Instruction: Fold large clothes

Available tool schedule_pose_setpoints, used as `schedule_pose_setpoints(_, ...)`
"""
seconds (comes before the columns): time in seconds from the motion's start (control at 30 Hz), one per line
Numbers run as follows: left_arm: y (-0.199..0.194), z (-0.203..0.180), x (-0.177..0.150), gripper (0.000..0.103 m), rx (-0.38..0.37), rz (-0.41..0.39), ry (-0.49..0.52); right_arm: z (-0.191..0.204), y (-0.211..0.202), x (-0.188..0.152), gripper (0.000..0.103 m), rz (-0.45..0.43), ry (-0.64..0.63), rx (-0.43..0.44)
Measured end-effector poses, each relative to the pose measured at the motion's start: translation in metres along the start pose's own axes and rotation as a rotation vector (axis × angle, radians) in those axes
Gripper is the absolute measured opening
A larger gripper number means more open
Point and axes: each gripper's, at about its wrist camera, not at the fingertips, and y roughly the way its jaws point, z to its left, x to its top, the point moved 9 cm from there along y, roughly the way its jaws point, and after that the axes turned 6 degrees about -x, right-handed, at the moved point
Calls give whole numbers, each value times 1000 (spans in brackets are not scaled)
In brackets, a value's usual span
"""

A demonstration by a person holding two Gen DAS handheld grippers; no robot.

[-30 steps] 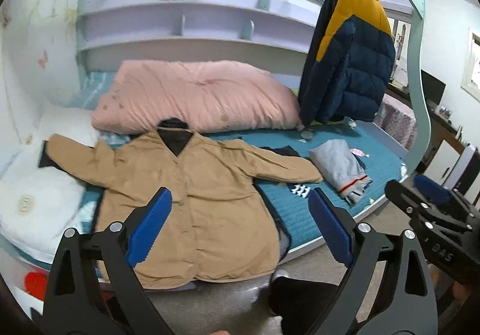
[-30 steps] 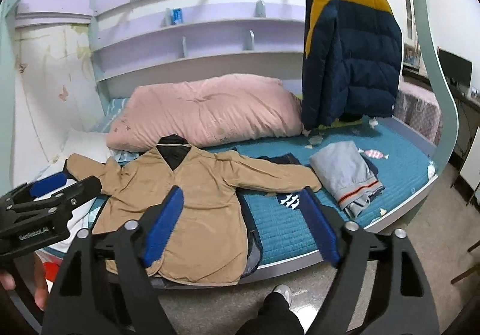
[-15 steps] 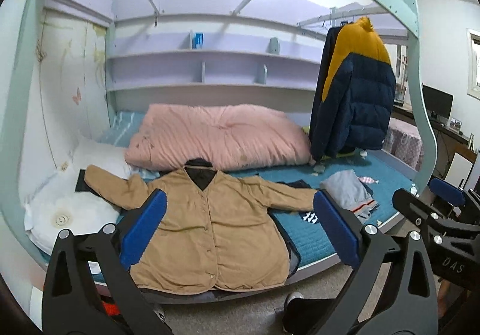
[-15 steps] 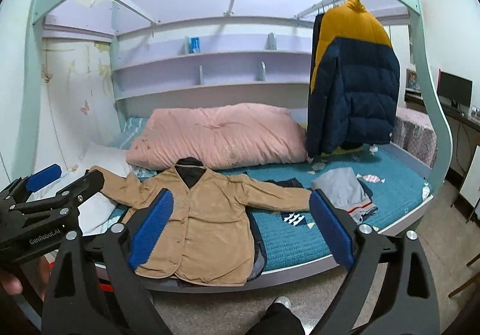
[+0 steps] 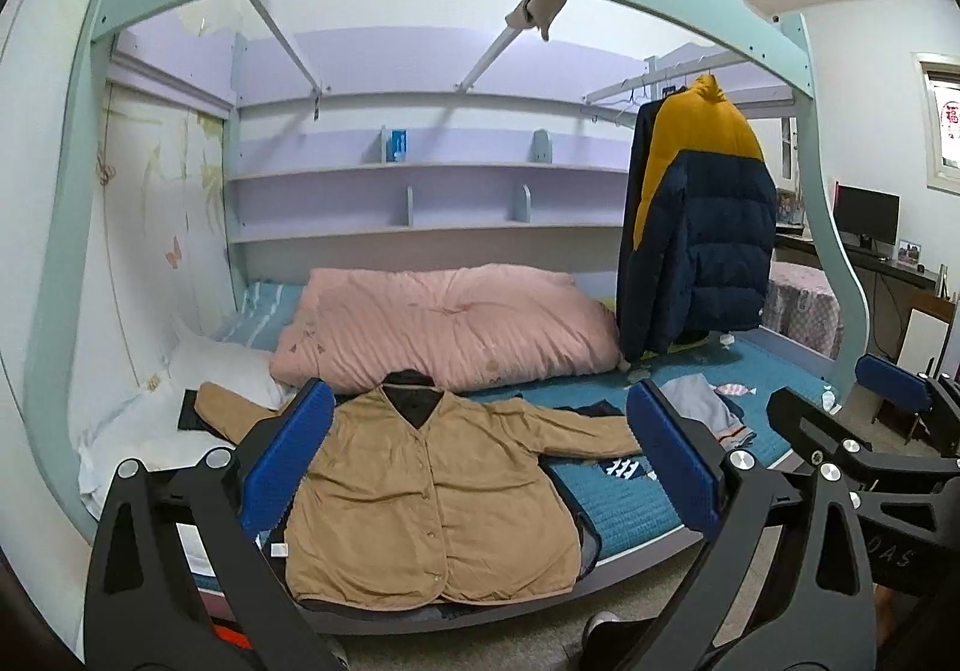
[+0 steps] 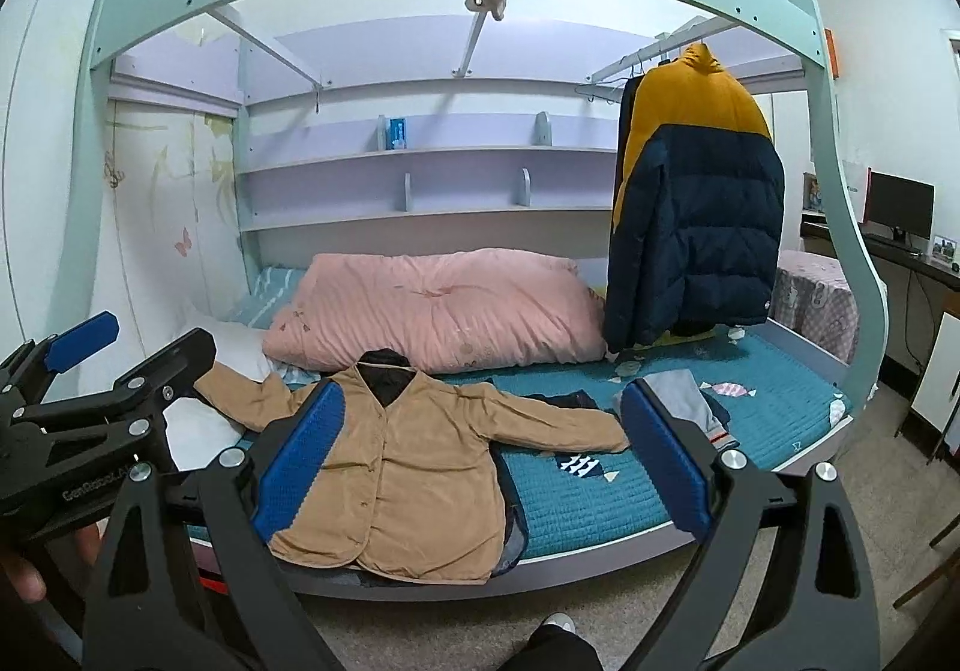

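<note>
A large tan button-up coat [image 5: 432, 491] lies flat, front up, sleeves spread, on the teal bed cover [image 5: 624, 503]; it also shows in the right wrist view [image 6: 408, 467]. My left gripper [image 5: 480, 467] is open and empty, held well back from the bed. My right gripper [image 6: 480, 461] is also open and empty, also back from the bed. Each gripper shows in the other's view, the right one [image 5: 864, 431] at the right edge and the left one [image 6: 90, 377] at the left edge.
A pink duvet [image 5: 444, 329] lies behind the coat. A folded grey garment [image 6: 690, 401] and dark clothes lie right of it. A navy and yellow puffer jacket [image 6: 690, 203] hangs at the bed's right. A white pillow [image 5: 198, 389] lies left. The bunk frame arches overhead.
Both grippers have pulled back and up from the bed, so the coat looks smaller and the bunk frame arch has come into view. Both stay open.
</note>
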Motion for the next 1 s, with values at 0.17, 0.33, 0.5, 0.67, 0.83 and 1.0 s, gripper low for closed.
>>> schedule_pose_setpoints(0.17, -15, 1, 6, 98, 9, -28, 1, 2, -11, 2, 90, -19, 0, 9)
schedule_pose_setpoints(0.33, -24, 2, 11, 98, 12, -48, 3, 4, -20, 4, 90, -31, 2, 11)
schedule_pose_setpoints(0.5, -27, 2, 11, 98, 20, -58, 11, 5, -21, 4, 90, -33, 4, 13)
schedule_pose_setpoints(0.67, -27, 1, 9, 98, 28, -56, 12, 7, -23, 4, 90, -32, 3, 15)
schedule_pose_setpoints(0.83, -26, 0, 10, 98, 29, -57, 13, 8, -24, 4, 90, -30, 5, 15)
schedule_pose_setpoints(1.0, -24, 1, 10, 98, 32, -52, 15, 8, -24, 4, 90, -29, 5, 16)
